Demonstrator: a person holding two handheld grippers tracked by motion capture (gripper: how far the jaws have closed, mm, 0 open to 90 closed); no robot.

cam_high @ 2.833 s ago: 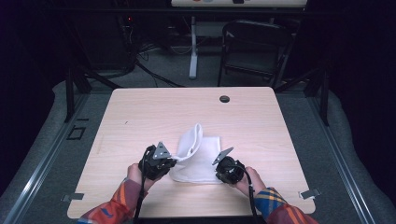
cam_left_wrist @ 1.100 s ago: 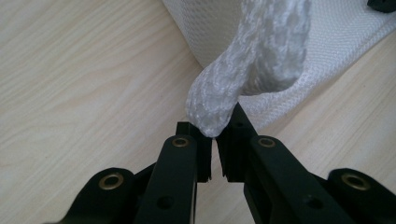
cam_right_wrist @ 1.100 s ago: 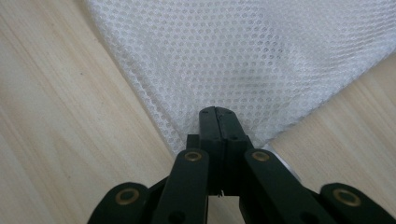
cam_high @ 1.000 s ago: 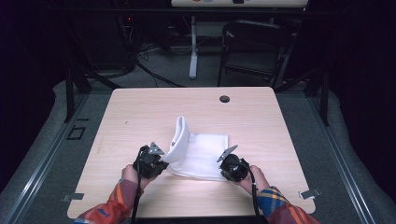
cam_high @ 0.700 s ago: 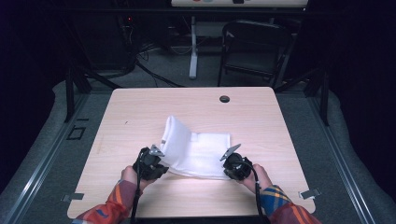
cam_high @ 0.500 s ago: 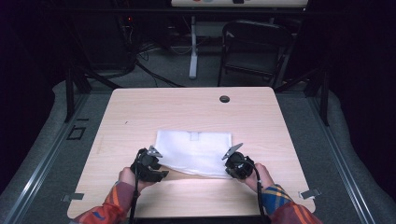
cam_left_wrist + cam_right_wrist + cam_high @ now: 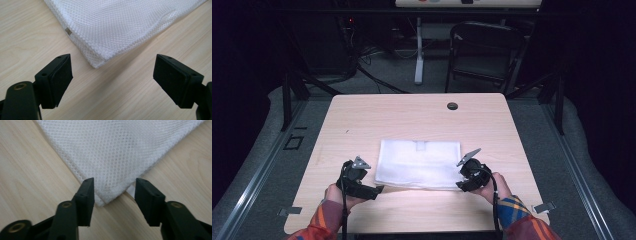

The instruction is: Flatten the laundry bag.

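Lying flat mid-table (image 7: 362, 120), the mesh bag (image 7: 419, 164) runs long axis left-right. Left gripper (image 7: 112, 75) gapes wide, just short of 1 near corner. Right gripper (image 7: 113, 195) straddles the other corner, part-open, not clamped.

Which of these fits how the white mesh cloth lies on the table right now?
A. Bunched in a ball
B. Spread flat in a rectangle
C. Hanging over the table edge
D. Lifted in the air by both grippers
B: the white mesh cloth lies flat as a rectangle on the table, with the left gripper and the right gripper open at its near corners.
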